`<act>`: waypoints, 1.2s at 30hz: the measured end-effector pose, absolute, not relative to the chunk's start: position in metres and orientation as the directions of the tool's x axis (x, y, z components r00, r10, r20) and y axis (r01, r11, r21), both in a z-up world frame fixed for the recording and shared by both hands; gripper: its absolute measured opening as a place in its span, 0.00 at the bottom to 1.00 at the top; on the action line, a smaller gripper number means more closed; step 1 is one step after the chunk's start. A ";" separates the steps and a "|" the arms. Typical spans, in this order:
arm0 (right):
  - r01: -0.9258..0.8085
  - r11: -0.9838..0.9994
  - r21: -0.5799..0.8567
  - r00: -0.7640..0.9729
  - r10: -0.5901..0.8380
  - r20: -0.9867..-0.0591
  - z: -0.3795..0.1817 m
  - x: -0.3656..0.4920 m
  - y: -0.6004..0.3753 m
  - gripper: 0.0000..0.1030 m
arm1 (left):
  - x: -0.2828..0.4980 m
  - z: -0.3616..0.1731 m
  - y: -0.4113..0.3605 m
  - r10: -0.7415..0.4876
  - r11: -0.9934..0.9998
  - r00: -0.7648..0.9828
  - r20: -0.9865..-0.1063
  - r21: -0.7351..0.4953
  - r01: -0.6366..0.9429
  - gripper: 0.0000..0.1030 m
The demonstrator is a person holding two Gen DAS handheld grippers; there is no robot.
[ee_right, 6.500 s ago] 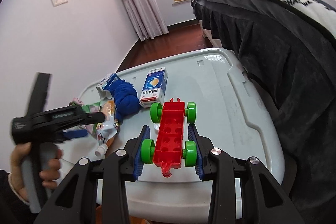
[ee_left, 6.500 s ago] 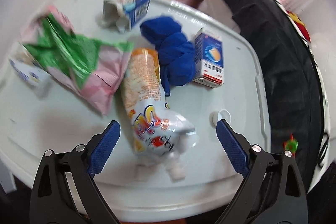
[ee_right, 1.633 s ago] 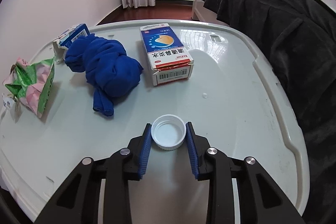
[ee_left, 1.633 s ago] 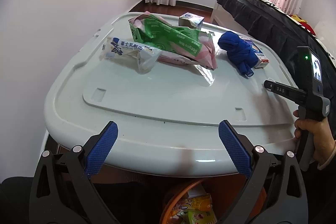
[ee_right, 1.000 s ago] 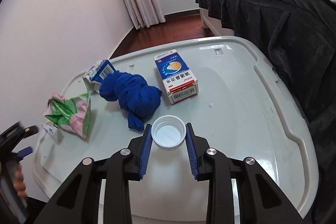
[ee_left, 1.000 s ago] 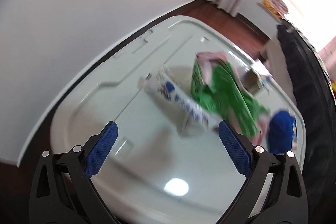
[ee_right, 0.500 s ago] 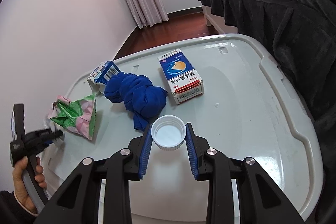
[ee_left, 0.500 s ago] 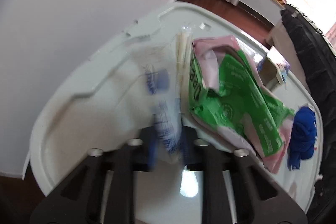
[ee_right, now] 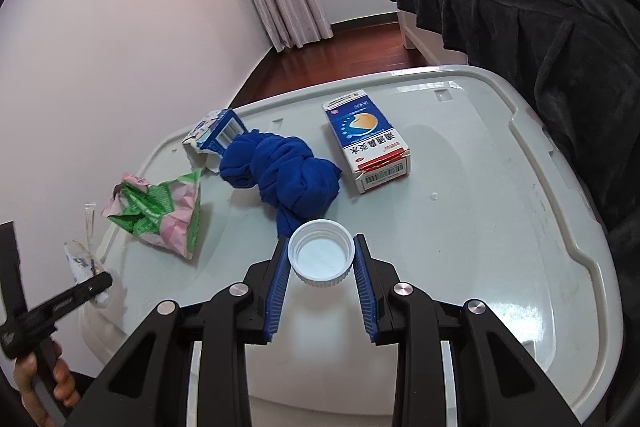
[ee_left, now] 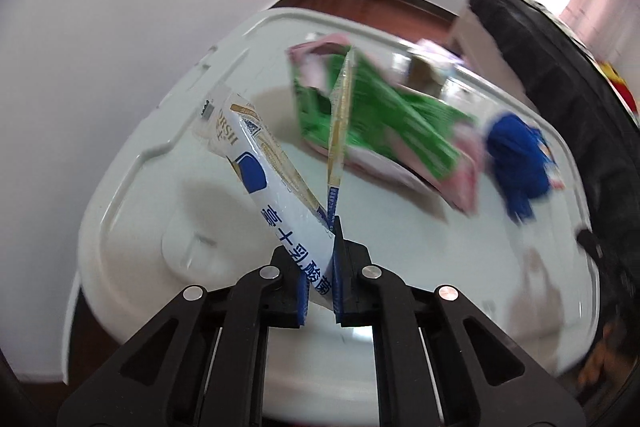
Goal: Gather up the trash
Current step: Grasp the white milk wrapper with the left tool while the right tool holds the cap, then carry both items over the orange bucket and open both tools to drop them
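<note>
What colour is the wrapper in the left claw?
White plastic wrapper with blue print and gold trim; clearest in the left wrist view.

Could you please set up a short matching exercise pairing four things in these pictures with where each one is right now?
Things:
1. cap
2. wrapper
3. blue cloth
4. box

Places:
A. lying flat on the lid, to the right of the blue cloth
B. clamped in the right gripper
C. bunched up on the lid between the torn carton and the box
D. pinched in the left gripper, lifted above the lid

Pairs: 1-B, 2-D, 3-C, 4-A
</note>
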State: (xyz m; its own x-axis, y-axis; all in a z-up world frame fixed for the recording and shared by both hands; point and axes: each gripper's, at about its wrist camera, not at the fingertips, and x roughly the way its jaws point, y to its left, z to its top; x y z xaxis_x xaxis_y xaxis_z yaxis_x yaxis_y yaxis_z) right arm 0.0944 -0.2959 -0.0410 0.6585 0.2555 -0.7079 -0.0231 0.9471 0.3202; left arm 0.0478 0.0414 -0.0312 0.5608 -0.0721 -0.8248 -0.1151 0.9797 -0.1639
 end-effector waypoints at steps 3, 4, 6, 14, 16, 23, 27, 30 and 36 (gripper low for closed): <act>-0.042 0.945 0.325 0.657 0.272 -0.703 -0.037 0.083 -0.294 0.31 | 0.025 -0.022 0.023 -0.082 0.991 0.562 -0.823 -0.130 -0.046 0.08; -0.049 0.943 0.328 0.657 0.278 -0.701 -0.036 0.078 -0.293 0.31 | 0.020 -0.021 0.019 -0.089 0.992 0.561 -0.823 -0.124 -0.024 0.08; -0.073 0.940 0.334 0.656 0.297 -0.694 -0.033 0.066 -0.292 0.31 | 0.003 -0.017 0.006 -0.110 0.993 0.555 -0.825 -0.108 0.035 0.08; -0.139 0.943 0.301 0.651 0.316 -0.690 -0.026 -0.010 -0.281 0.31 | -0.066 -0.018 -0.029 -0.152 0.975 0.534 -0.832 -0.038 0.218 0.08; -0.137 0.941 0.310 0.640 0.323 -0.698 -0.028 -0.037 -0.279 0.31 | -0.079 -0.023 -0.031 -0.160 0.970 0.512 -0.844 -0.040 0.238 0.08; -0.137 0.929 0.344 0.607 0.353 -0.712 -0.040 -0.114 -0.261 0.31 | -0.123 -0.053 -0.041 -0.158 0.955 0.445 -0.882 -0.022 0.296 0.08; -0.162 0.936 0.312 0.585 0.345 -0.734 -0.044 -0.144 -0.246 0.31 | -0.132 -0.070 -0.046 -0.163 0.952 0.387 -0.907 -0.042 0.304 0.08; -0.155 0.940 0.304 0.589 0.335 -0.736 -0.043 -0.149 -0.248 0.31 | -0.131 -0.071 -0.047 -0.173 0.950 0.379 -0.909 -0.053 0.306 0.08; -0.103 0.936 0.336 0.563 0.334 -0.756 -0.054 -0.143 -0.257 0.31 | -0.131 -0.079 -0.046 -0.175 0.950 0.351 -0.920 -0.064 0.305 0.08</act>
